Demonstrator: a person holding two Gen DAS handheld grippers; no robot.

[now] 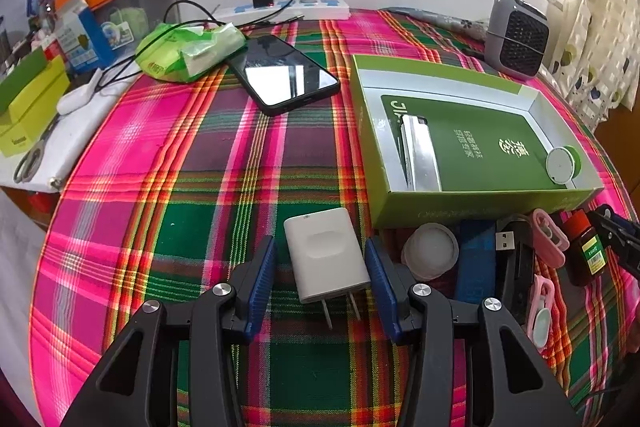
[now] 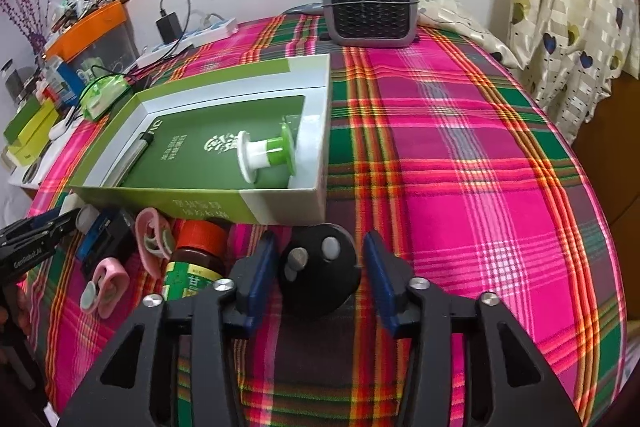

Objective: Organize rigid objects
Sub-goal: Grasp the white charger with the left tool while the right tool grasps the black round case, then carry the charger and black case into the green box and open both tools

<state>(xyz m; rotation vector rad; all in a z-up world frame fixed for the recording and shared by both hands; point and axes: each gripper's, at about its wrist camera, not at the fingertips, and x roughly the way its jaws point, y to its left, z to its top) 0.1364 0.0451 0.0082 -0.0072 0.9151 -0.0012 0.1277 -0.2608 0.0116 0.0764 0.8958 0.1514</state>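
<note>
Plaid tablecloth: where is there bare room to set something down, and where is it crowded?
Bare: the broad stretch right of the green box, below the fan heater; also left of the white charger, below the phone. Crowded: the strip under the box's near wall, around the brown bottle.

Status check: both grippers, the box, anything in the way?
Left gripper open around white charger. Right gripper open around black round piece. Green box open ahead. Brown bottle crowds right gripper.

"GenRobot.AI" on the left gripper; perhaps "100" on the brown bottle.
</note>
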